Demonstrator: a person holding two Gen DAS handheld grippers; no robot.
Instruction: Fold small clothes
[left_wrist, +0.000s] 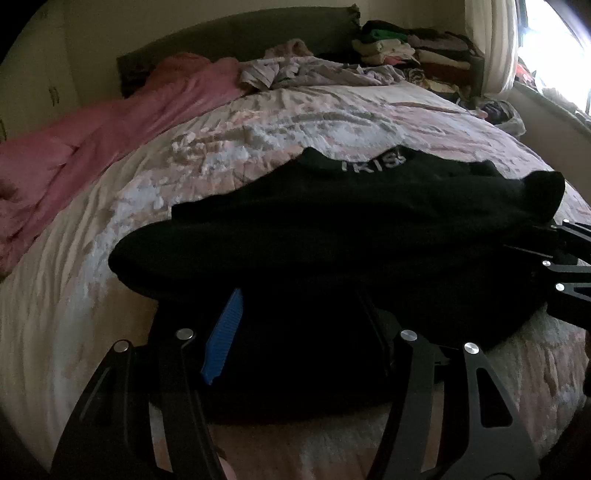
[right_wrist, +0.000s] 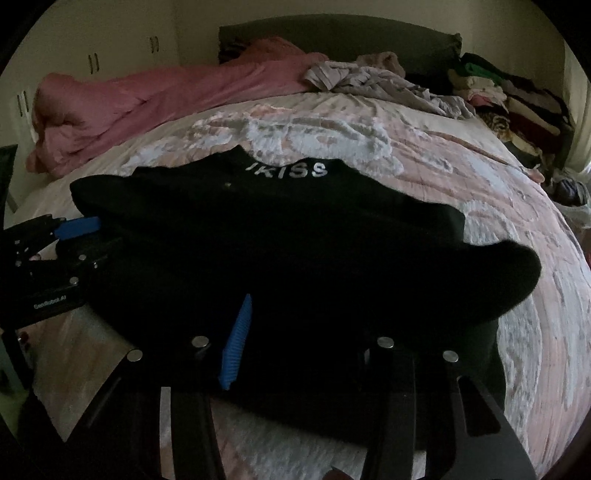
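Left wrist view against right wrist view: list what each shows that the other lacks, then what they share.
Only the left wrist view shows the bright window and the right gripper at the garment's edge. Only the right wrist view shows the cupboard doors and the left gripper. Both show the black garment, the pink blanket, the patterned bedspread and the folded clothes pile.

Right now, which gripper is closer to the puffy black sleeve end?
Right. The puffy sleeve end of the black knit top lies just past the right gripper; the left gripper sits at the opposite side.
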